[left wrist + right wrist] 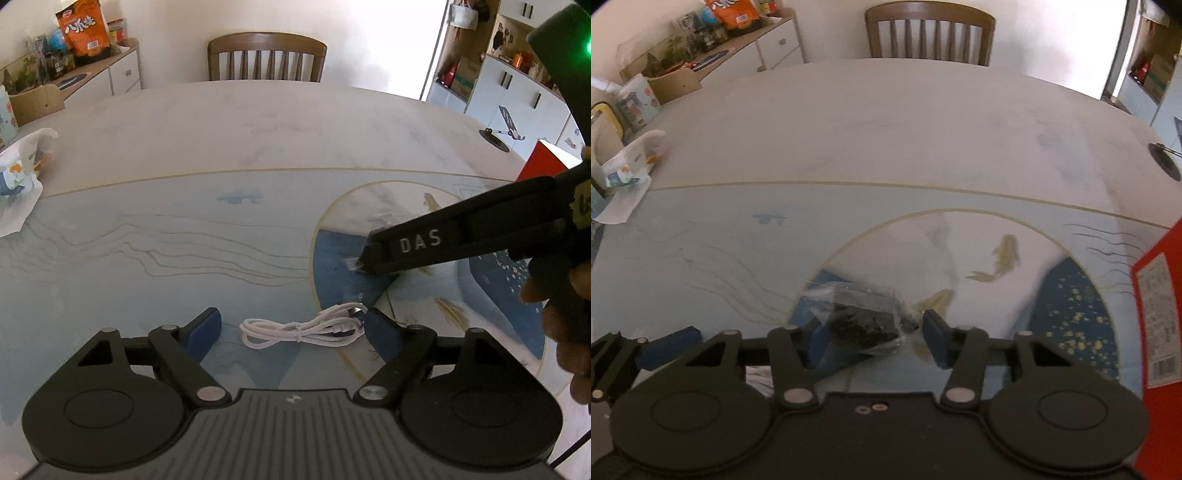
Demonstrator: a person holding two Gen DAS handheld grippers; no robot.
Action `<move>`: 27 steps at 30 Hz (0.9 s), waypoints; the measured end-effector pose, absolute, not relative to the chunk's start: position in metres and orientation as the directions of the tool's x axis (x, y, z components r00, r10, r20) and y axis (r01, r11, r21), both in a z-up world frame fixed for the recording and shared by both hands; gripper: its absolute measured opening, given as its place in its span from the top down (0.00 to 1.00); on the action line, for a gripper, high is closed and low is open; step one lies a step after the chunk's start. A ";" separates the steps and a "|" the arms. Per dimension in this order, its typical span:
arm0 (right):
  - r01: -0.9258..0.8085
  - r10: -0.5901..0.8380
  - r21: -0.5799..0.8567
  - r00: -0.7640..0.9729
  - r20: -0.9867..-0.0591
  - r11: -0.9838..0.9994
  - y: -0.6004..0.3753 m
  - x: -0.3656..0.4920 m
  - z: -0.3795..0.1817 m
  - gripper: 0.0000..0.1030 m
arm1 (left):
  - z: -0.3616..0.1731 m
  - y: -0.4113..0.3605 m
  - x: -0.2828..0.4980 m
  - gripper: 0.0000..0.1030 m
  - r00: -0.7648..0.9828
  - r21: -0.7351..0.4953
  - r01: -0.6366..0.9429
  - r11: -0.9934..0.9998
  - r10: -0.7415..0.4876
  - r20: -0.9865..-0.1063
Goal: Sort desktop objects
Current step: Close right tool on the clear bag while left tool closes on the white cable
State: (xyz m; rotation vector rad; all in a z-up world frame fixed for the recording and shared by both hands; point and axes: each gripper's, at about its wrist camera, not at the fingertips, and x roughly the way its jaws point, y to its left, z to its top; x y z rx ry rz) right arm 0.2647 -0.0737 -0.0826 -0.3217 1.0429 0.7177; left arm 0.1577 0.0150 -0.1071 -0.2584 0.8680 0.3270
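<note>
White cable (pixel 303 328) on painted table (pixel 236 122), chair (pixel 266 55) beyond.

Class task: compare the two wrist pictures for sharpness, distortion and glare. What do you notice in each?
Left wrist view: sharp; the white cable reads crisply, the table edge bows from fisheye distortion, the bright doorway is blown out. Right wrist view: softer, motion-smeared; the clear bag of dark items is blurred.

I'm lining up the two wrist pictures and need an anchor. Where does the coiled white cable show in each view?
Left wrist view: the white cable lies low in the middle, on the table between the left gripper fingers.
Right wrist view: not clearly in it; only a white scrap shows behind the gripper's linkage at lower left, too hidden to name.
Shared landmark: the wooden chair at the table's far edge.
</note>
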 end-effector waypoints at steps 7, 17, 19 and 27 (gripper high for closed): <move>-0.666 0.349 0.041 0.337 -0.874 0.745 -0.087 0.267 -0.082 0.54 | -0.106 0.009 0.160 0.26 0.603 -0.069 -0.380 0.922 0.191 -0.775; -0.677 0.358 0.045 0.331 -0.873 0.735 -0.094 0.265 -0.081 0.61 | -0.106 0.008 0.158 0.33 0.616 -0.066 -0.376 0.924 0.196 -0.763; -0.673 0.361 0.051 0.330 -0.872 0.738 -0.097 0.266 -0.080 0.63 | -0.106 0.008 0.158 0.34 0.617 -0.067 -0.374 0.925 0.195 -0.762; -0.673 0.365 0.056 0.328 -0.871 0.737 -0.112 0.258 -0.073 0.64 | -0.103 0.005 0.155 0.34 0.620 -0.080 -0.370 0.926 0.182 -0.764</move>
